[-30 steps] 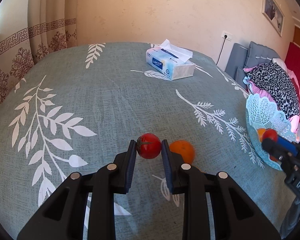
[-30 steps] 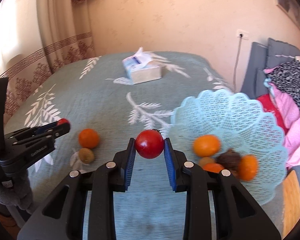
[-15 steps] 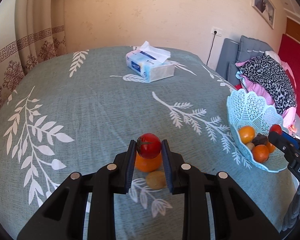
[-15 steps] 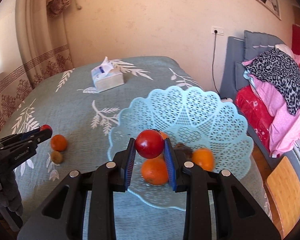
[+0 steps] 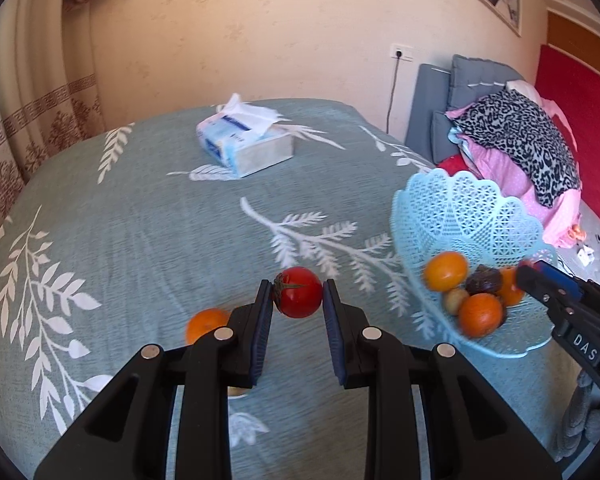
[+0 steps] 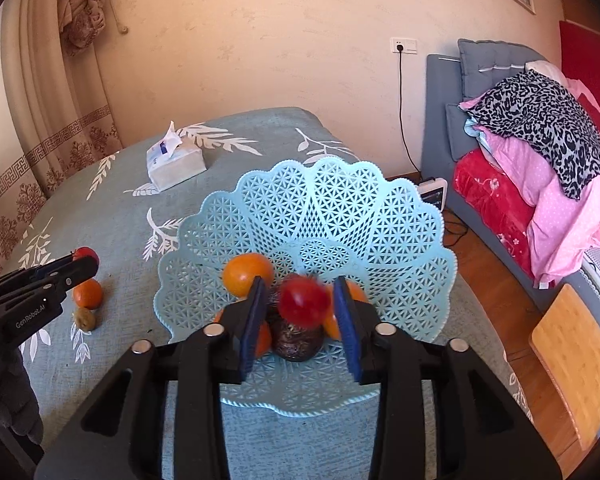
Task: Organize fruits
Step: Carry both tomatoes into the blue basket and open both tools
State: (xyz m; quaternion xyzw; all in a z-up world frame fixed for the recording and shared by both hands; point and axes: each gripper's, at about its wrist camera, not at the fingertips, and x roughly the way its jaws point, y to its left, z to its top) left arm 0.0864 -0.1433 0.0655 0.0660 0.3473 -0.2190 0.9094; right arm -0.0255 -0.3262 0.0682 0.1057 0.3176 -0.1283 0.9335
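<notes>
Two matte black plastic tongs: left tongs (image 5: 296, 308) and right tongs (image 6: 300, 312), each w/ blue ribbed pads, four round silver screws on angular arms. White lettering on sides: "DAS", "GenRobot.AI". Grey fabric below.

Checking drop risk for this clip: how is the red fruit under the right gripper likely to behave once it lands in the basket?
The red fruit looks round and smooth, so it probably rolls on landing. It is blurred between the open right gripper, likely falling. The basket slopes inward, so it should settle against the oranges.
</notes>
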